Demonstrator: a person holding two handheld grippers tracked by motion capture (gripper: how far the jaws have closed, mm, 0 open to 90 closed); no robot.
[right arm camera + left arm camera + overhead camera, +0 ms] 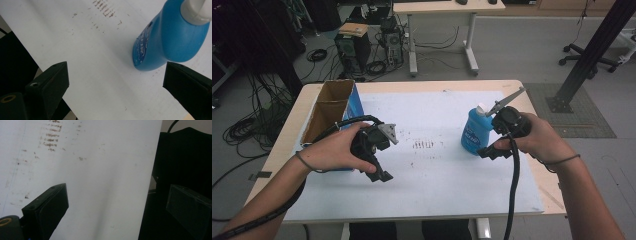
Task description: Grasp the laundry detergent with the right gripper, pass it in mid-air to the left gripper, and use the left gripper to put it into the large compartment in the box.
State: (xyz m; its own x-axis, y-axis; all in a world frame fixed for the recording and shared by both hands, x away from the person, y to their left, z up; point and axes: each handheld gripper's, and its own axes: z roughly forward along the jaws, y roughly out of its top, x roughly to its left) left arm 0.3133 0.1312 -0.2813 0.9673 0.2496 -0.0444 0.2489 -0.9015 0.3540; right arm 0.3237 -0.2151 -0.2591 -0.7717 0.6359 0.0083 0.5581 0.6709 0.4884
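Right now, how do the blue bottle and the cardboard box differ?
The blue bottle is plastic with a white cap; the cardboard box is brown inside with a blue outer side. The bottle stands capped beside the right gripper; the box sits open-topped behind the left gripper. Both rest on the white mat.

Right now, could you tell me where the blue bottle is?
The blue bottle stands on the white sheet, right of centre in the high view, just beside the right gripper.
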